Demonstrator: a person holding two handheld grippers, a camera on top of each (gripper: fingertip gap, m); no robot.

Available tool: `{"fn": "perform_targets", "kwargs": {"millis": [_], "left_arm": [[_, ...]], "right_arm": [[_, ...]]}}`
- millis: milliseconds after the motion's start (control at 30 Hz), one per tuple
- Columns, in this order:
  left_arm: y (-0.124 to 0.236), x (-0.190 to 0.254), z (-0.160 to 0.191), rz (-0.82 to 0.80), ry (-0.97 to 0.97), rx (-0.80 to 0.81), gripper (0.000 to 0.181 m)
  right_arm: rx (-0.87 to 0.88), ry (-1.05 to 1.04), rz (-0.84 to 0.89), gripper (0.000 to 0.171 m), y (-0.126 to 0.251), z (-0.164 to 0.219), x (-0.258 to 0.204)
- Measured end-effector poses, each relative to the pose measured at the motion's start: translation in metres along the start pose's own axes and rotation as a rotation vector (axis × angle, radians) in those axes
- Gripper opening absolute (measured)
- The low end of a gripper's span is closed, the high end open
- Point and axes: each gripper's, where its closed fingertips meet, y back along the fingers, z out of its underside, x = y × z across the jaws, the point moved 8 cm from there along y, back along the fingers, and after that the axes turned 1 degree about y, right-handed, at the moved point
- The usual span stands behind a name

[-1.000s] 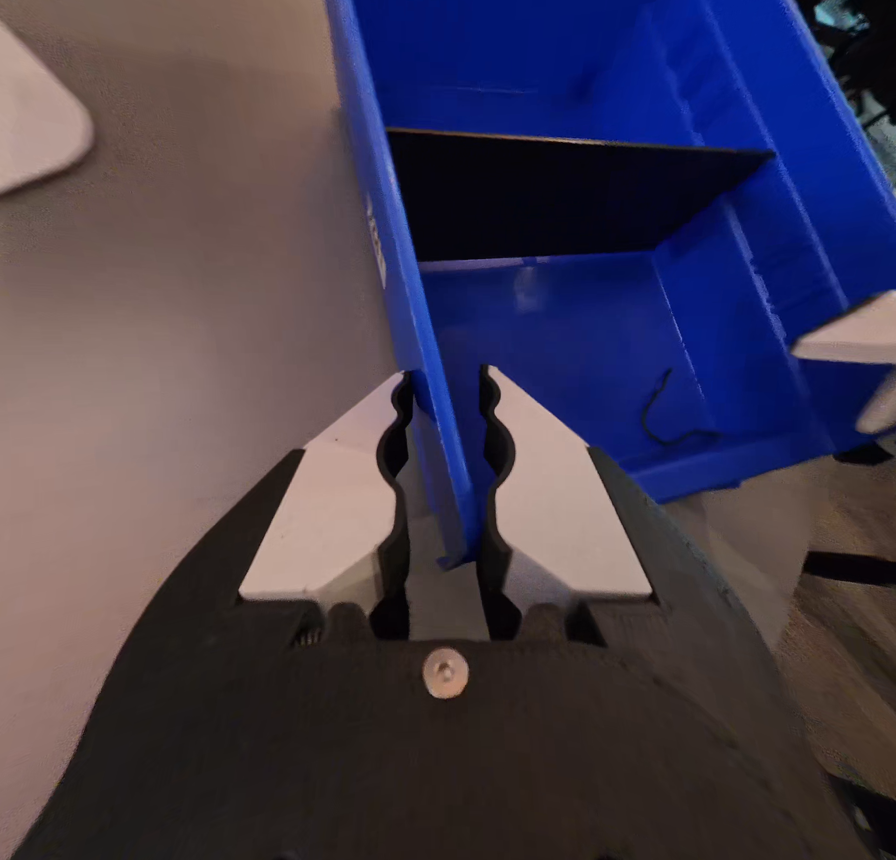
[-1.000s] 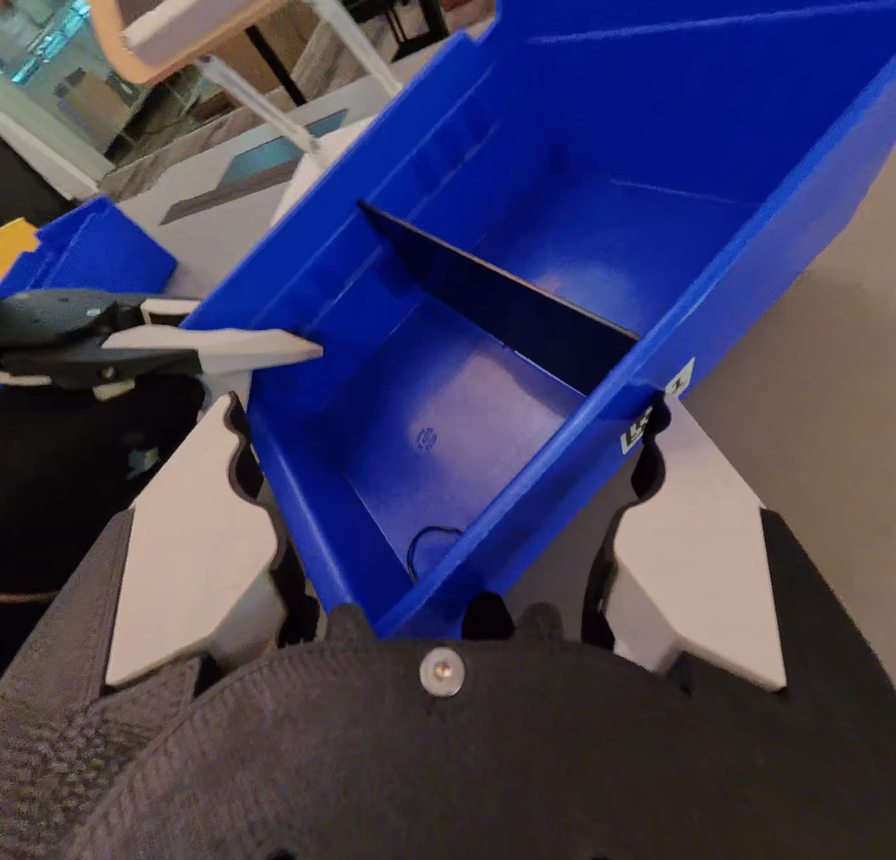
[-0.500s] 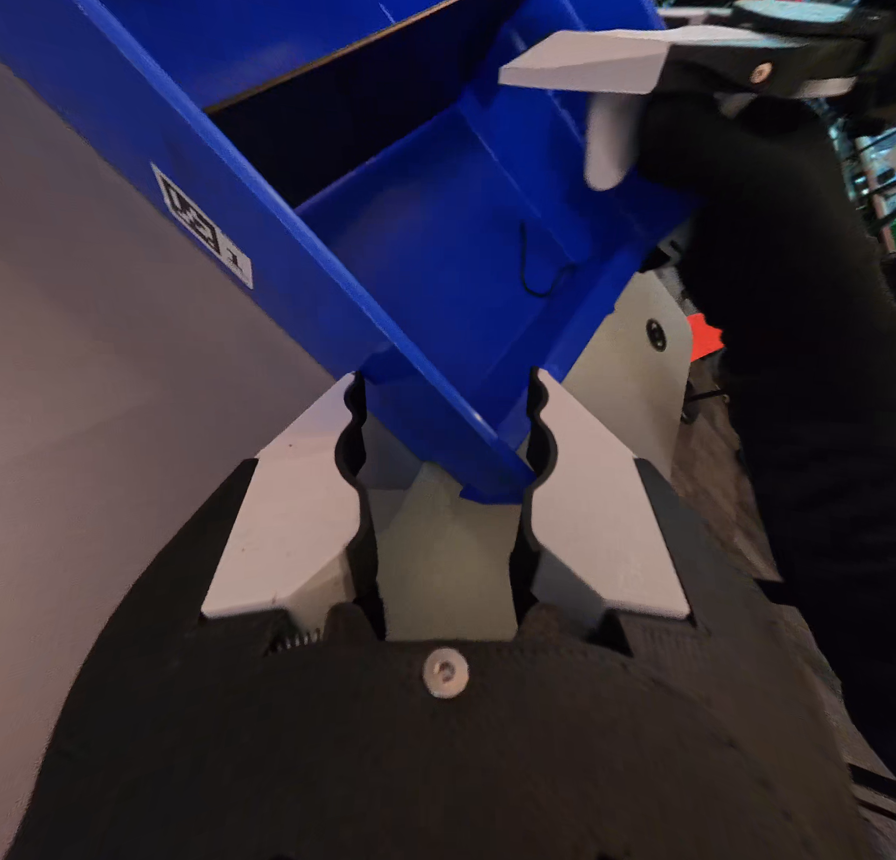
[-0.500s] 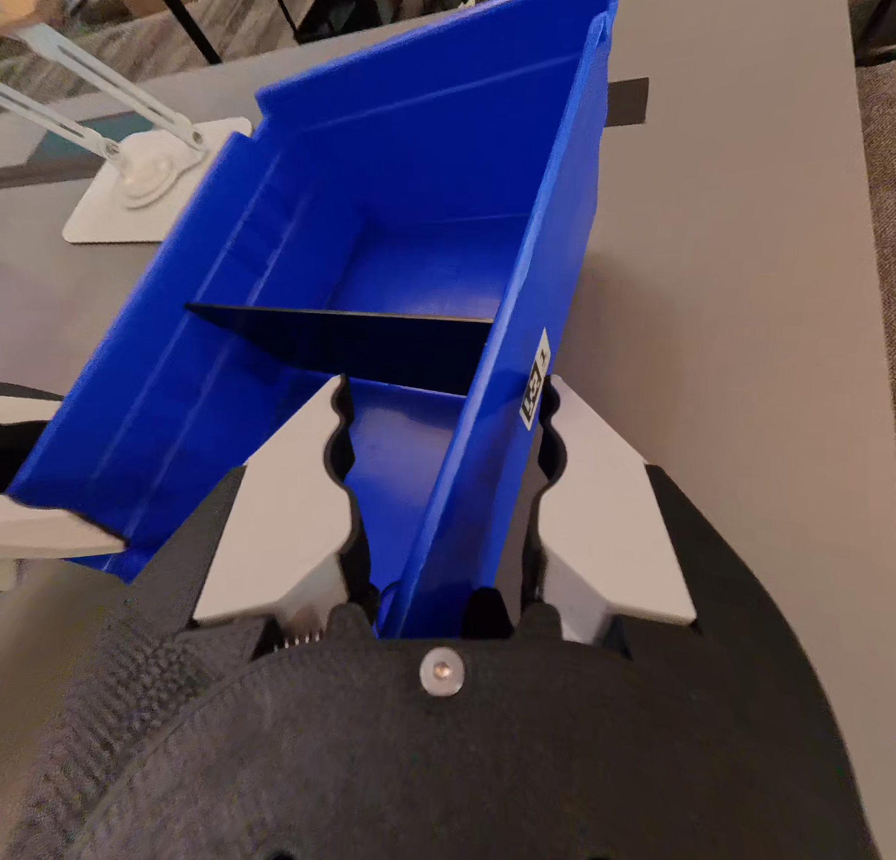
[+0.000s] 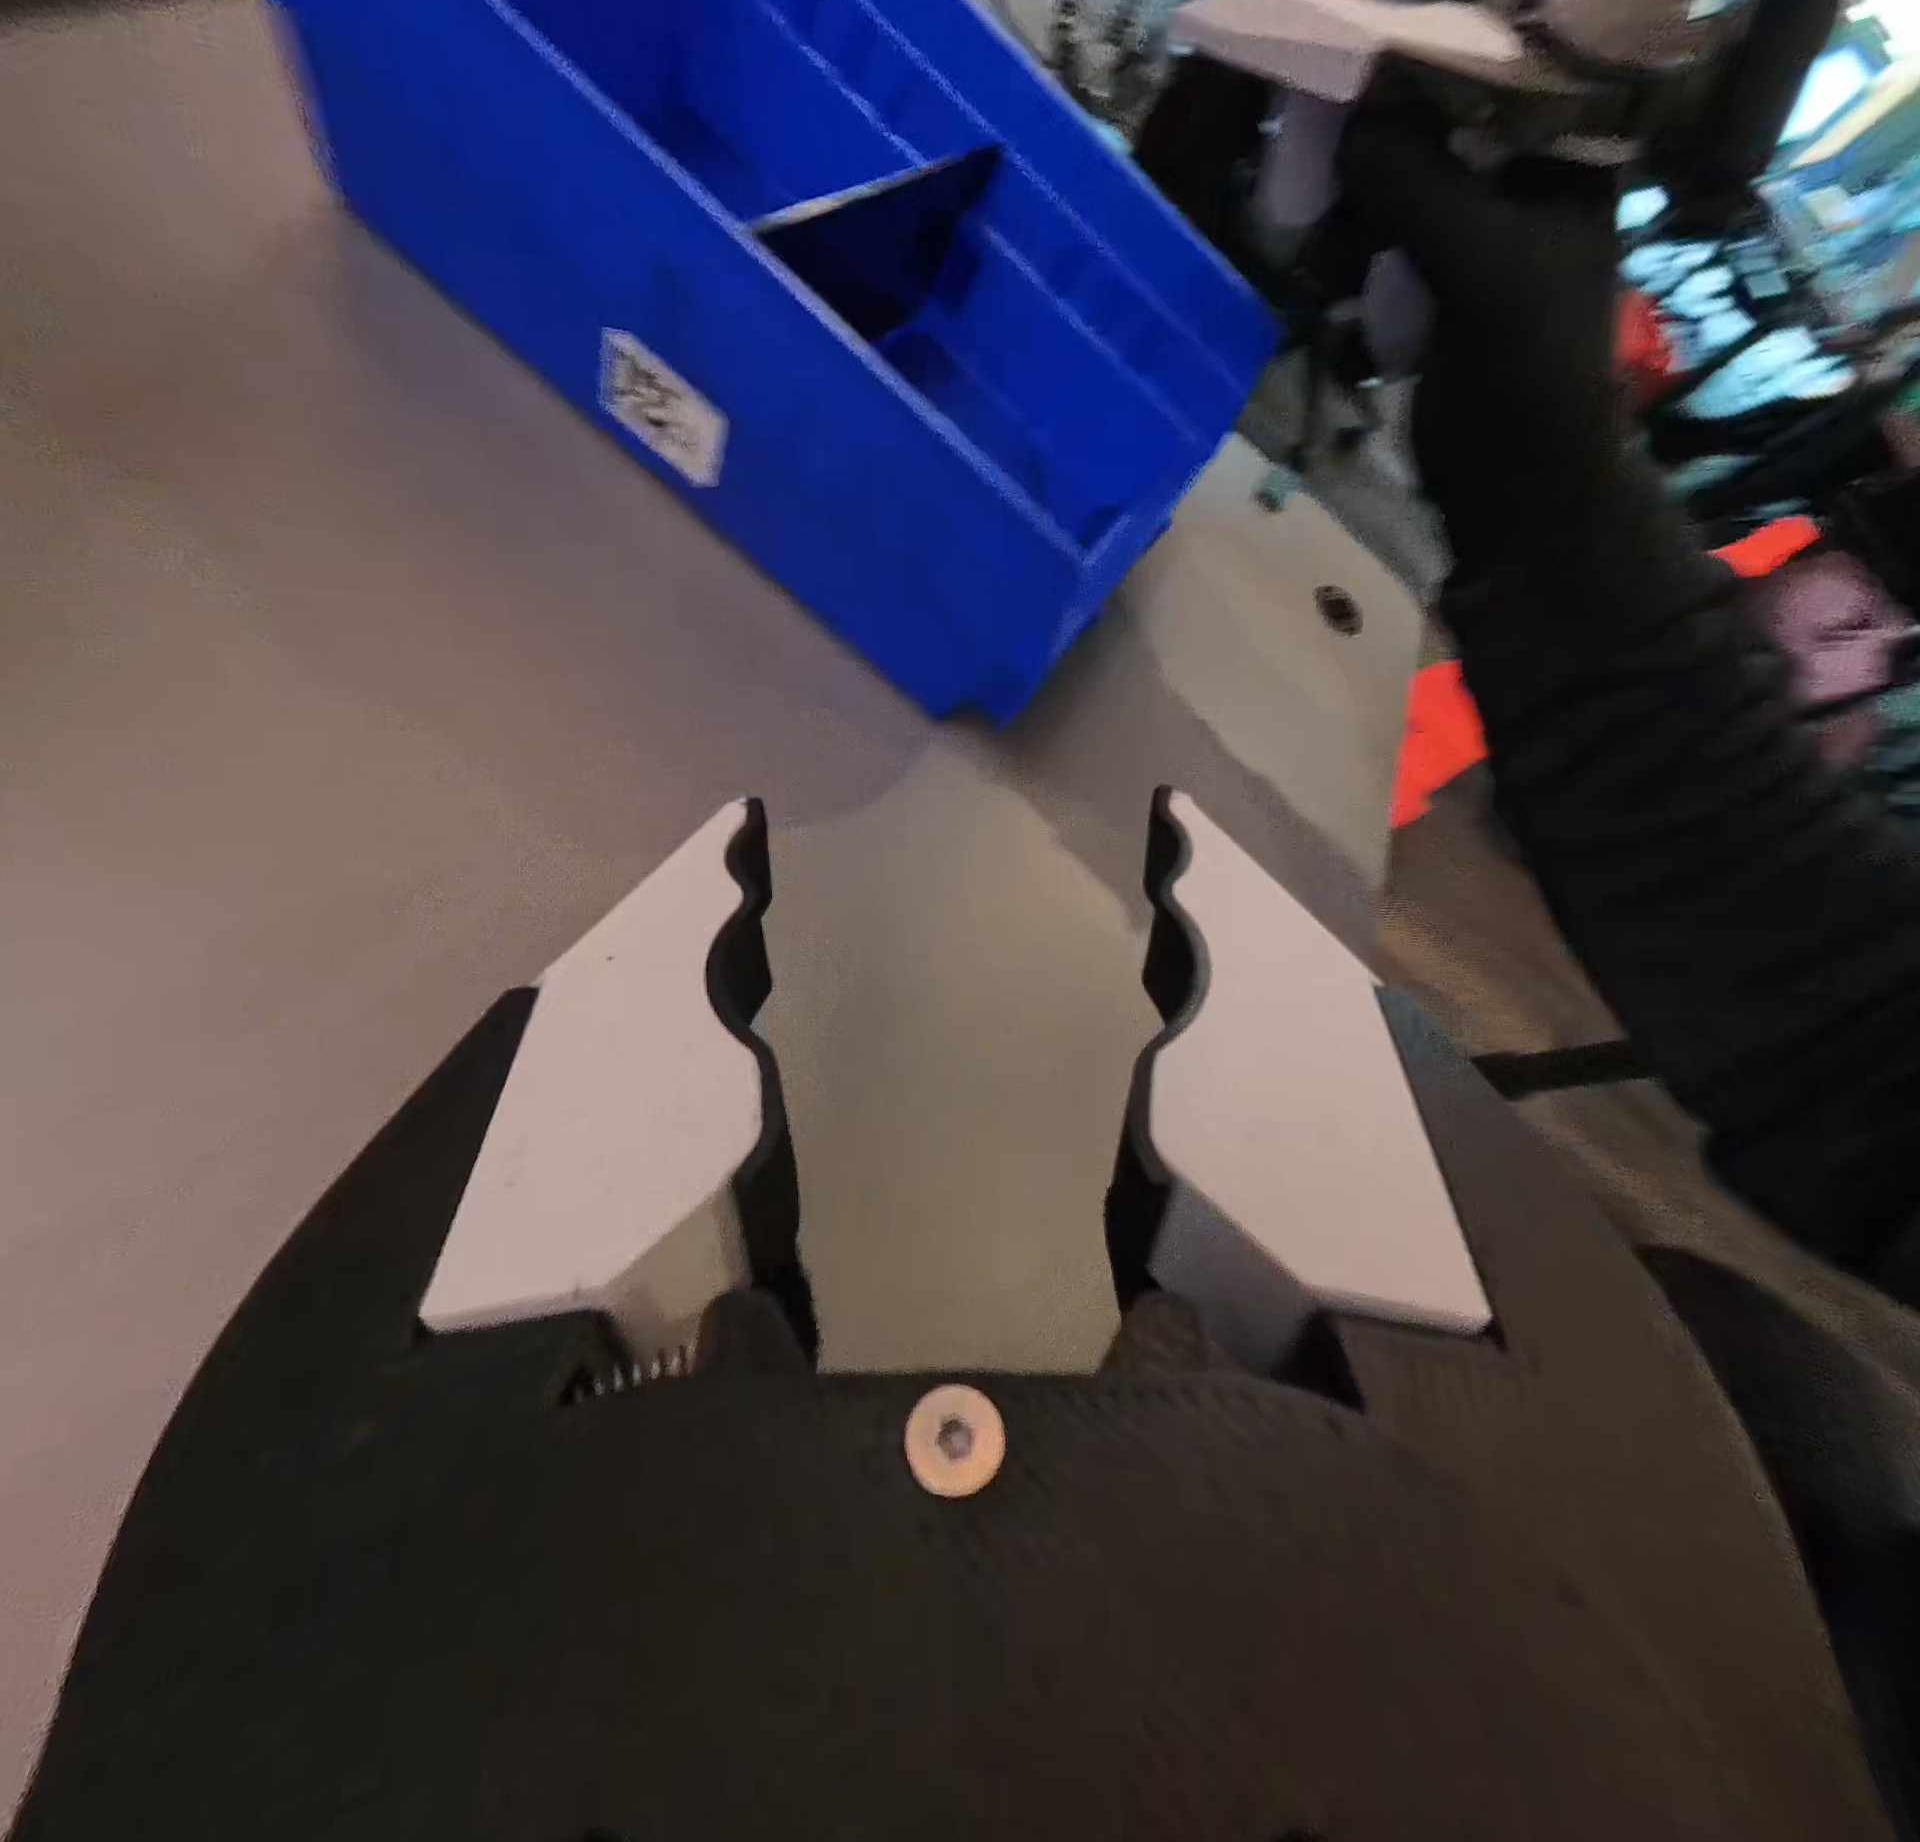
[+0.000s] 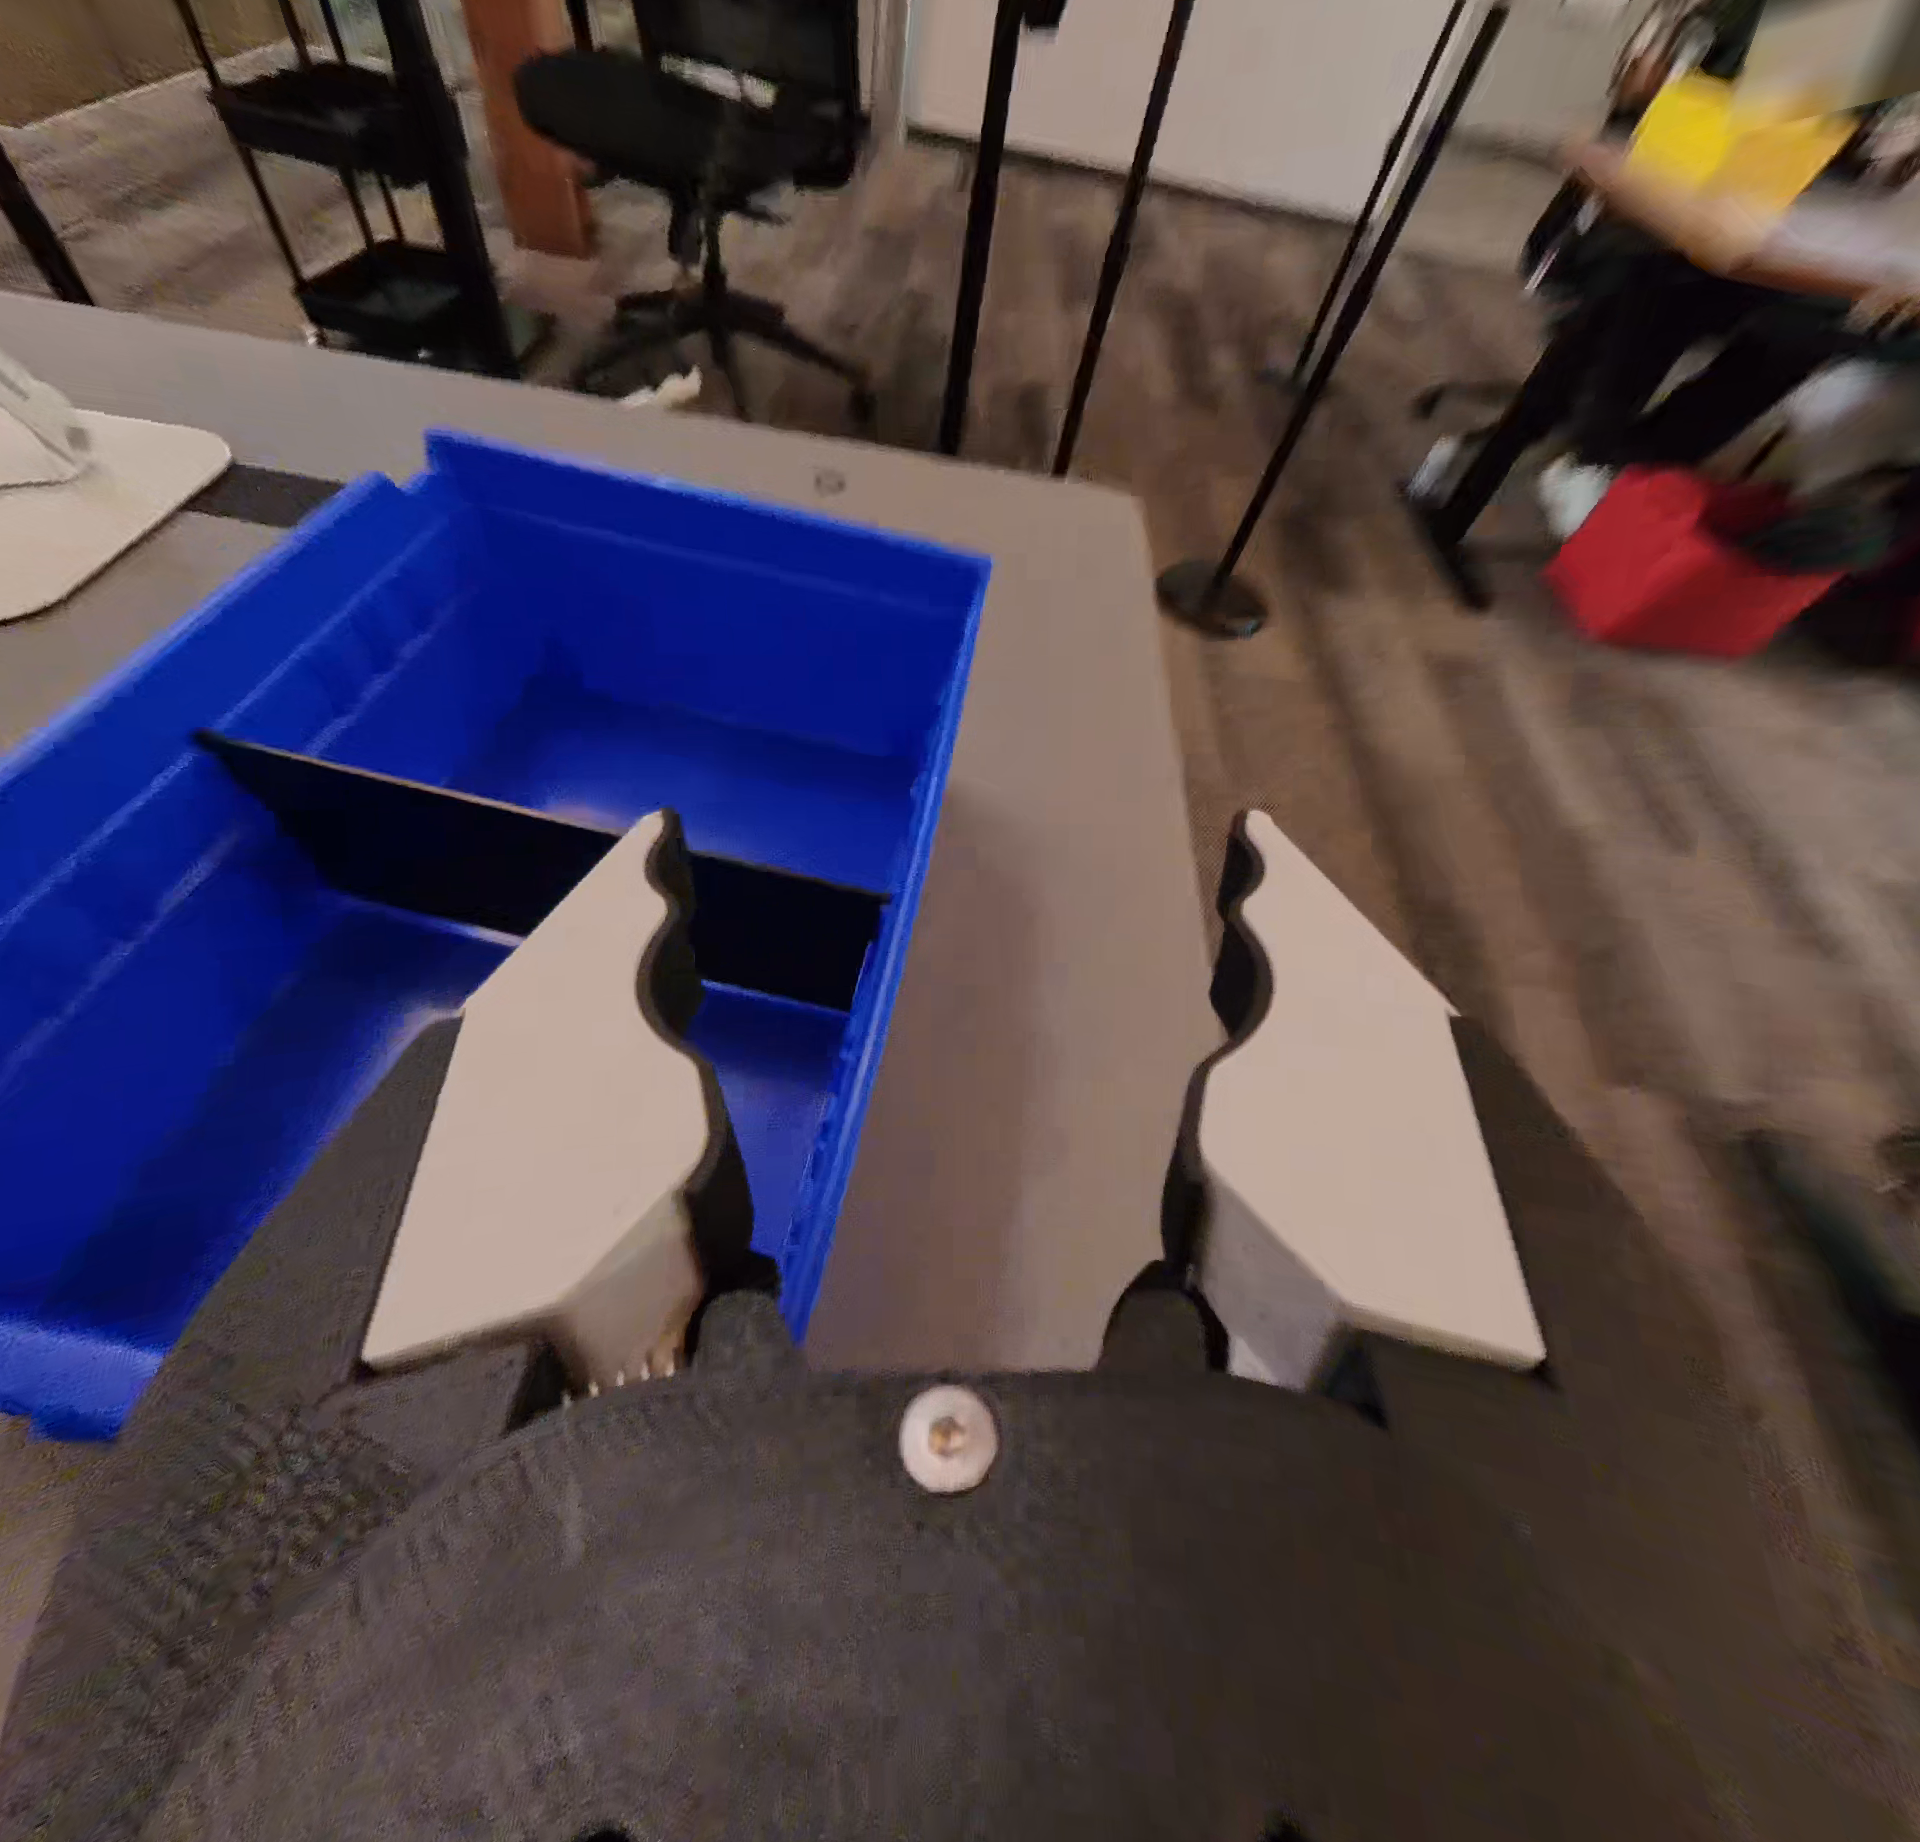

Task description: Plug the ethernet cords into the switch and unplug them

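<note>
A blue plastic bin (image 5: 831,462) with a black divider (image 5: 894,234) stands on the grey table (image 5: 260,753). It also shows in the right wrist view (image 6: 914,753), with its divider (image 6: 436,836); both compartments look empty. My left gripper (image 5: 956,826) is open and empty, above the table a little short of the bin's near corner. My right gripper (image 6: 951,847) is open and empty, above the bin's right wall and the table strip beside it. No ethernet cords or switch are in view.
A white lamp base (image 6: 83,504) sits on the table left of the bin. The table's right edge (image 6: 1164,753) runs close beside the bin. Beyond it are carpet, black stand poles (image 6: 1101,213), an office chair (image 6: 717,130) and a red box (image 6: 1683,577).
Both grippers let go of the bin's walls and drew back. The bin, tilted and held up before, now rests flat on the table. Both pairs of jaws have opened wider.
</note>
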Motion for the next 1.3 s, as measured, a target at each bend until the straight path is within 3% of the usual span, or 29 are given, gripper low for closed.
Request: {"fn": "perform_targets", "kwargs": {"millis": [200, 367, 467, 567, 667, 767, 933, 1000, 1300], "left_arm": [[0.183, -0.076, 0.002, -0.462, -0.044, 0.064, 0.064], [0.332, -0.174, 0.01, -0.719, 0.158, 0.106, 0.063], [0.379, -0.241, 0.031, -0.778, 0.365, 0.046, 0.068], [0.392, -0.292, 0.052, -0.818, 0.495, -0.079, 0.074], [0.381, -0.322, 0.068, -0.775, 0.61, -0.172, 0.082], [0.373, -0.344, 0.081, -0.83, 0.662, -0.287, 0.088], [0.358, -0.367, 0.1, -0.853, 0.725, -0.412, 0.085], [0.357, -0.372, 0.105, -0.885, 0.717, -0.456, 0.072], [0.361, -0.371, 0.103, -0.887, 0.674, -0.375, 0.071]], "right_arm": [[0.127, 0.134, -0.058, 0.092, 0.046, -0.057, -0.075], [0.21, 0.206, -0.277, 0.062, 0.073, -0.086, -0.17], [0.16, 0.203, -0.451, 0.055, 0.08, -0.09, -0.224], [0.094, 0.22, -0.604, 0.055, 0.085, -0.086, -0.271], [0.064, 0.257, -0.671, 0.054, 0.093, -0.081, -0.304], [0.038, 0.265, -0.728, 0.051, 0.099, -0.075, -0.326], [0.005, 0.261, -0.811, 0.05, 0.1, -0.061, -0.347], [-0.003, 0.253, -0.833, 0.05, 0.099, -0.057, -0.353], [-0.019, 0.237, -0.888, 0.05, 0.096, -0.048, -0.362]]}}
